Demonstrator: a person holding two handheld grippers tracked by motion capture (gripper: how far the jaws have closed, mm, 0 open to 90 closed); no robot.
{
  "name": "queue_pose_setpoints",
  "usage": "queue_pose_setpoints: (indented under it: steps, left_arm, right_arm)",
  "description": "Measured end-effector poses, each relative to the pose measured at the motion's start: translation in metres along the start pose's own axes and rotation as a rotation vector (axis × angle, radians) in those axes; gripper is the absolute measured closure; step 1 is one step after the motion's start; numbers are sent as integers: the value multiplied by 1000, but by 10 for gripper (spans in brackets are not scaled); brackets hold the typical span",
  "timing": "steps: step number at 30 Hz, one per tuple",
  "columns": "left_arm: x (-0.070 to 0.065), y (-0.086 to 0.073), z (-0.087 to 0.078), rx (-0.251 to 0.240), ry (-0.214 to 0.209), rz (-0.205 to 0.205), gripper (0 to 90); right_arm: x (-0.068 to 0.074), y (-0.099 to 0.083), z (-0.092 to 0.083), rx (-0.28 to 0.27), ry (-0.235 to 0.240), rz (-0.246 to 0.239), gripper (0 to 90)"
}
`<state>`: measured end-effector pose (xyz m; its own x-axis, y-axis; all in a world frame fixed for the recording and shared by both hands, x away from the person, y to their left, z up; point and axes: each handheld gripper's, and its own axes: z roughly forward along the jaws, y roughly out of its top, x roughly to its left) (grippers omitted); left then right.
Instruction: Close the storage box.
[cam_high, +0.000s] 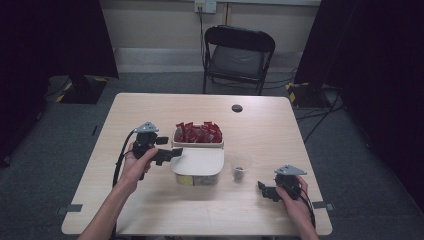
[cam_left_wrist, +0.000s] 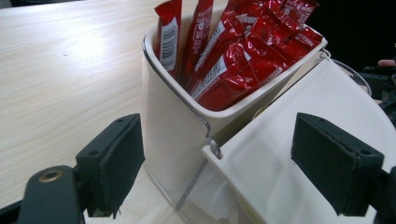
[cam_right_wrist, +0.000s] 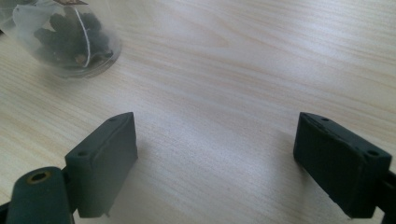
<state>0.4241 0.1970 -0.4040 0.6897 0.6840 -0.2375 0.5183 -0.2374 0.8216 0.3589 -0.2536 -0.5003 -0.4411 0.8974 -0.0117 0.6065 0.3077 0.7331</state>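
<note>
Hovering left gripper (cam_high: 172, 153): fingers spread beside the white container (cam_left_wrist: 177, 126) of red packets (cam_left_wrist: 233, 51)
Right gripper (cam_high: 264, 190): fingers spread over bench (cam_right_wrist: 243, 70), near clear cup (cam_right_wrist: 70, 42)

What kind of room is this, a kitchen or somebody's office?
Neither, most likely: it looks like a staged recording room or lab. Dark curtains hang on both sides, cables trail over grey carpet, and one light wooden table stands alone with a folding chair behind it.
</note>
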Motion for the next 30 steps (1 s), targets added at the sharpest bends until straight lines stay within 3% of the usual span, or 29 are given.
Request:
queue_pose_setpoints:
  steps: [6, 9, 15, 19, 22, 30]
  left_arm:
    - [2, -4, -14, -8, 26, 15, 172]
    - [8, -11, -21, -14, 28, -2, 173]
    - [19, -25, -37, -10, 75, -14, 174]
    - [27, -38, -42, 9, 117, -32, 173]
    - [32, -49, -43, 25, 125, -55, 173]
    - [38, -74, -44, 104, 164, -44, 173]
  right_arm:
    - [0, 0, 0, 0, 0, 0, 129]
    - [0, 0, 0, 0, 0, 0, 129]
    - [0, 0, 0, 0, 0, 0, 129]
    - [0, 0, 0, 0, 0, 0, 128]
    - [0, 0, 0, 0, 0, 0, 128]
    - [0, 0, 0, 0, 0, 0, 129]
